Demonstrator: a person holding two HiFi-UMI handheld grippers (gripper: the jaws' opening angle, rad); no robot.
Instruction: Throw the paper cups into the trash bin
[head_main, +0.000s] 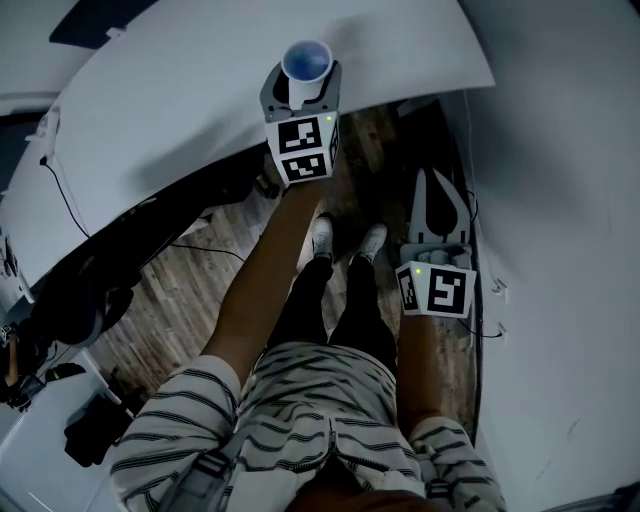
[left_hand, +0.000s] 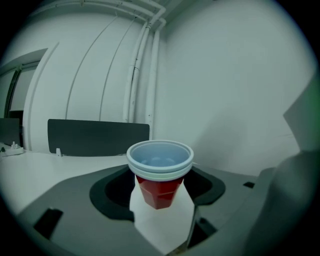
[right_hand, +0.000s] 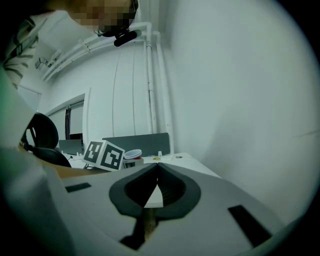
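Observation:
A red paper cup (left_hand: 160, 172) with a white rim and pale blue inside stands upright between the jaws of my left gripper (left_hand: 161, 194), which is shut on it. Its rim looks doubled, like nested cups. In the head view that cup (head_main: 306, 61) sits at the top centre, with the left gripper (head_main: 305, 76) held over the edge of the white table (head_main: 180, 110). My right gripper (head_main: 438, 180) hangs lower by the wall, its jaws shut together and empty. The right gripper (right_hand: 158, 169) looks toward the left gripper's marker cube (right_hand: 104, 155) and the cup (right_hand: 132, 154).
Wooden floor (head_main: 190, 290) with black cables lies under the table. The person's legs and white shoes (head_main: 345, 240) stand between the grippers. A white wall (head_main: 560, 250) closes the right side. A dark panel (left_hand: 97, 137) stands on the table; a black chair (right_hand: 42, 135) is at the left.

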